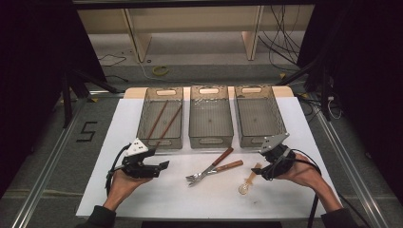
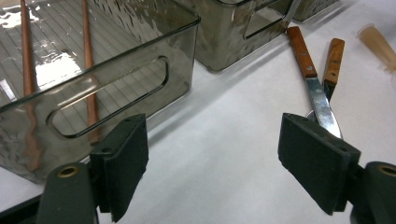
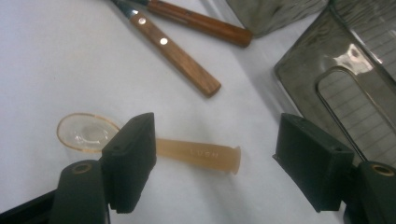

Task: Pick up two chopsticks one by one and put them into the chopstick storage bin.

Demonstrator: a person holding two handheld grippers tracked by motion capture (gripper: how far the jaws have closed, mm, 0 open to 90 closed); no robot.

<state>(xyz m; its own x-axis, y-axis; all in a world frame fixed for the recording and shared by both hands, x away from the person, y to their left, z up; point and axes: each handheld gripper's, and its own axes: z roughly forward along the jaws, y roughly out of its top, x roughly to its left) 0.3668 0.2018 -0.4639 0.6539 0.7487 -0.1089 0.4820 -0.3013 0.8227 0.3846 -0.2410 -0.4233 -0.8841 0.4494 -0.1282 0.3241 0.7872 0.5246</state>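
Two claws hover over the white bench, both released with nothing between their jaws. The right claw hangs just above the translucent amber spoon, which lies flat on the bench near the two wooden-handled forks. The left claw sits just beside the leftmost bin, which holds two chopsticks.

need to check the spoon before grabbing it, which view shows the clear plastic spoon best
The right gripper view: the spoon lies close below the open right gripper, bowl and handle both sharp. The high view shows it small beside that gripper. The left gripper view catches just its handle end.
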